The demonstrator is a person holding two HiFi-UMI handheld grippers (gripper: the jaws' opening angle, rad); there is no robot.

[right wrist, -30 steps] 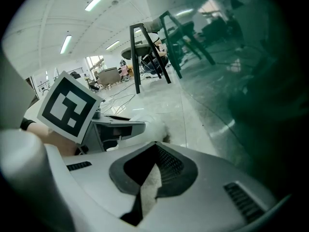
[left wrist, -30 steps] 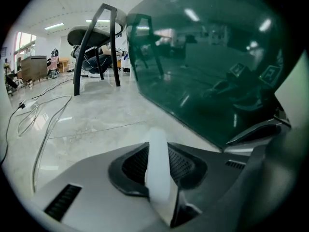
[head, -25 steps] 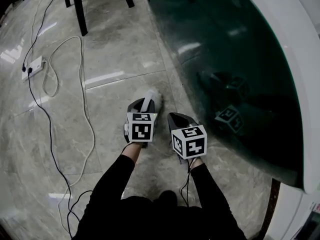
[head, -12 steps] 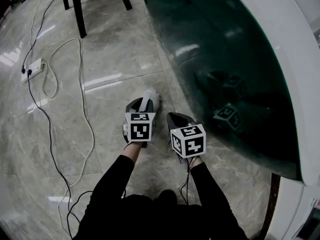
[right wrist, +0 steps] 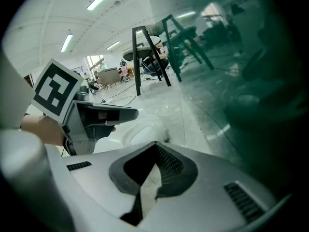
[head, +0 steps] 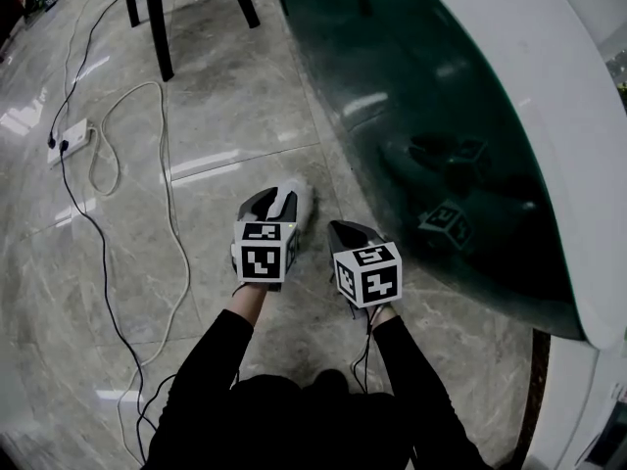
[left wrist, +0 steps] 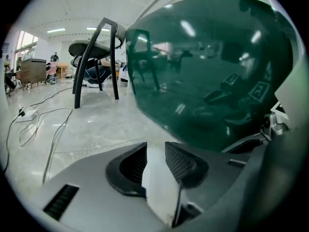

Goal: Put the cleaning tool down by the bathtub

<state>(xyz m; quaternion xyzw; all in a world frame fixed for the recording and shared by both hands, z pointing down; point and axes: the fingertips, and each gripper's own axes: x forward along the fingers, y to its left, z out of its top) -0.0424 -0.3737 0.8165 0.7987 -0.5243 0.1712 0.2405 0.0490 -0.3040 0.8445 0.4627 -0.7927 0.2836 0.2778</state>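
Left claw (head: 271, 205) opening, white cleaning tool (head: 299, 193) between its jaws on the floor (head: 225, 96), bathtub (head: 441, 116) at 2 o'clock; right claw (head: 344, 229) together, nothing in it

Left claw (left wrist: 154, 150) opening, white cleaning tool (left wrist: 160, 187) between its jaws, dark green bathtub (left wrist: 207, 71) just ahead, chair (left wrist: 95, 52) beyond

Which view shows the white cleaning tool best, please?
The right gripper view shows most of the cleaning tool unobstructed. Head view: only its end. Left gripper view: a white strip between the opening jaws.
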